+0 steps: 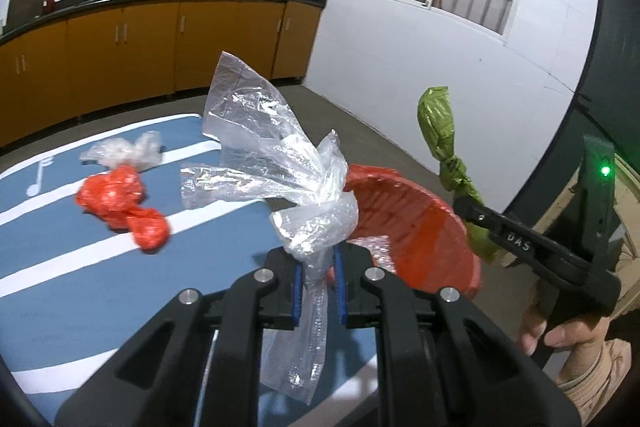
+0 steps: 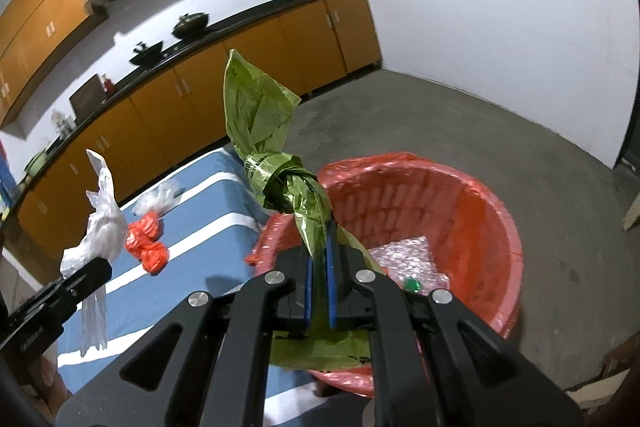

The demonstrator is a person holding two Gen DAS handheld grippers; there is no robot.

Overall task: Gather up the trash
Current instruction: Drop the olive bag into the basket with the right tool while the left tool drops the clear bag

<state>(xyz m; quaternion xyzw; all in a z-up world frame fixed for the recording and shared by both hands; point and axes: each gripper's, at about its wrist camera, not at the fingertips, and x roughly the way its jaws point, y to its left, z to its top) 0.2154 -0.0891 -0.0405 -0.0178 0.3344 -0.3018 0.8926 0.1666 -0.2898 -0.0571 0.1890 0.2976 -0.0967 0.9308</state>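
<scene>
- On the blue mat with white stripes (image 1: pixel 100 267), far left, a crumpled clear plastic wad (image 1: pixel 120 151) and a knotted red plastic bag (image 1: pixel 120 203) lie touching each other, not yet picked up. Both look feather-light and soft; I judge the red one's knotted waist the surest place to pinch.
- My left gripper (image 1: pixel 318 263) is nearly closed, its blue pads squeezing the knotted clear plastic bag (image 1: pixel 280 155) just below the knot. The film is limp, slick and almost weightless; the knot above my pads should keep it from sliding out.
- My right gripper (image 2: pixel 320 283) is closed tight on the twisted tail of the knotted green plastic bag (image 2: pixel 260 131), again under the knot. It is thin, floppy and crinkly, so I grip bunched layers, not a single sheet.
- To the right, the round bin lined with a red plastic bag (image 2: pixel 500 227) sits on the floor beside the mat, with bubble wrap (image 2: pixel 404 259) inside. Light bags may flutter, so I judge a low release over the opening best.
</scene>
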